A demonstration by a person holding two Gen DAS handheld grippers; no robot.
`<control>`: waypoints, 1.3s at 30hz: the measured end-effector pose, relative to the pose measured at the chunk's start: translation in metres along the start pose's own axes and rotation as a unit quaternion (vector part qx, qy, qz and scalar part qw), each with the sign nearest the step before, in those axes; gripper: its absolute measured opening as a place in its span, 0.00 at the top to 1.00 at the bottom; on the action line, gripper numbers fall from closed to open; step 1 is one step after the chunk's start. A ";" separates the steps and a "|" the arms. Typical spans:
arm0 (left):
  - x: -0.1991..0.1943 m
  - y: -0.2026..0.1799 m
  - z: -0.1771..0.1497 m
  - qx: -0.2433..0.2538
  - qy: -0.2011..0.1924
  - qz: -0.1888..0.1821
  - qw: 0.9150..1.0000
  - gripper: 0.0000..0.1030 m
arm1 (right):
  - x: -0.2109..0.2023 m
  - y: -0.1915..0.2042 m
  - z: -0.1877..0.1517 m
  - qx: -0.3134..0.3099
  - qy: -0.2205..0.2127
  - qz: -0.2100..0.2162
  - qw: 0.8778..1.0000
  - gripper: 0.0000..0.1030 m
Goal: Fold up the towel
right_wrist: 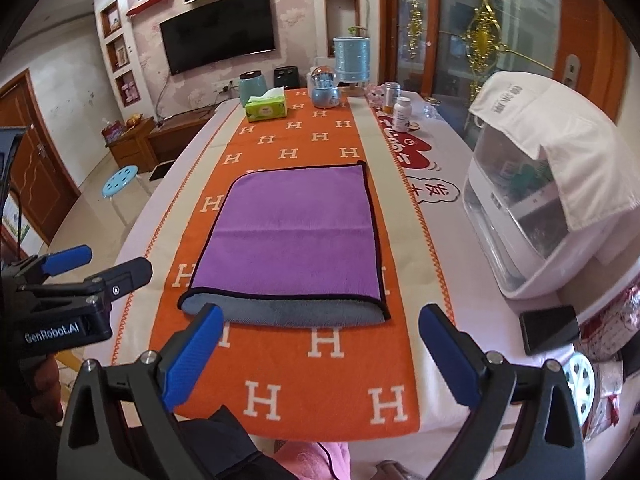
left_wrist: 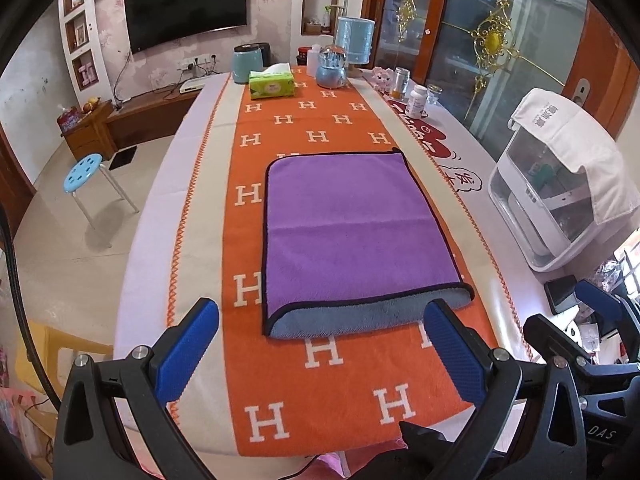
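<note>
A purple towel (left_wrist: 344,228) with a grey underside and black trim lies folded flat on the orange H-patterned runner (left_wrist: 332,392); its fold edge faces me, showing grey. It also shows in the right wrist view (right_wrist: 296,236). My left gripper (left_wrist: 320,344) is open and empty, hovering just short of the towel's near edge. My right gripper (right_wrist: 320,344) is open and empty, also just short of the near edge. The left gripper shows at the left of the right wrist view (right_wrist: 76,268), and the right gripper at the right of the left wrist view (left_wrist: 592,312).
A white appliance (right_wrist: 532,216) draped with a white cloth stands at the right. A black phone (right_wrist: 550,328) lies near the right edge. A green tissue box (right_wrist: 266,108), blue jars, a snow globe and bottles stand at the far end. A blue stool (left_wrist: 84,172) stands on the floor at left.
</note>
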State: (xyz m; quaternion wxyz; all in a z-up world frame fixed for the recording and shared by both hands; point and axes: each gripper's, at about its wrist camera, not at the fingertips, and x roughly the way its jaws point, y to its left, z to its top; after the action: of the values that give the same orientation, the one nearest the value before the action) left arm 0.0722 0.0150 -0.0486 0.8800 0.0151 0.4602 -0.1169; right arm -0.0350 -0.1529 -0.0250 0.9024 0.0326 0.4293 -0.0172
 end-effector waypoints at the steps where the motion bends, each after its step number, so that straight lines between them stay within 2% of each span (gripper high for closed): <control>1: 0.004 -0.001 0.002 0.002 0.002 0.001 1.000 0.01 | 0.004 -0.002 0.002 -0.007 0.000 0.002 1.000 0.06; 13: 0.057 -0.007 0.017 0.040 0.031 0.010 0.999 0.01 | 0.061 -0.024 0.011 -0.094 0.034 0.031 0.995 0.15; 20: 0.088 -0.009 0.018 0.083 0.037 0.012 0.996 0.01 | 0.090 -0.034 0.010 -0.127 0.051 0.039 0.990 0.18; 31: 0.137 -0.002 0.011 0.126 0.072 -0.004 0.989 0.01 | 0.138 -0.041 -0.003 -0.161 0.086 0.055 0.982 0.28; 39: 0.171 0.009 -0.001 0.129 0.113 -0.011 0.985 0.01 | 0.161 -0.043 -0.012 -0.177 0.110 0.062 0.976 0.35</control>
State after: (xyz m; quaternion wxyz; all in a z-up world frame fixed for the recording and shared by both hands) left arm 0.1677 -0.0091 -0.1891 0.8118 0.1363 0.5377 -0.1823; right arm 0.0548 -0.1957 -0.1590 0.8405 -0.0992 0.5194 0.1181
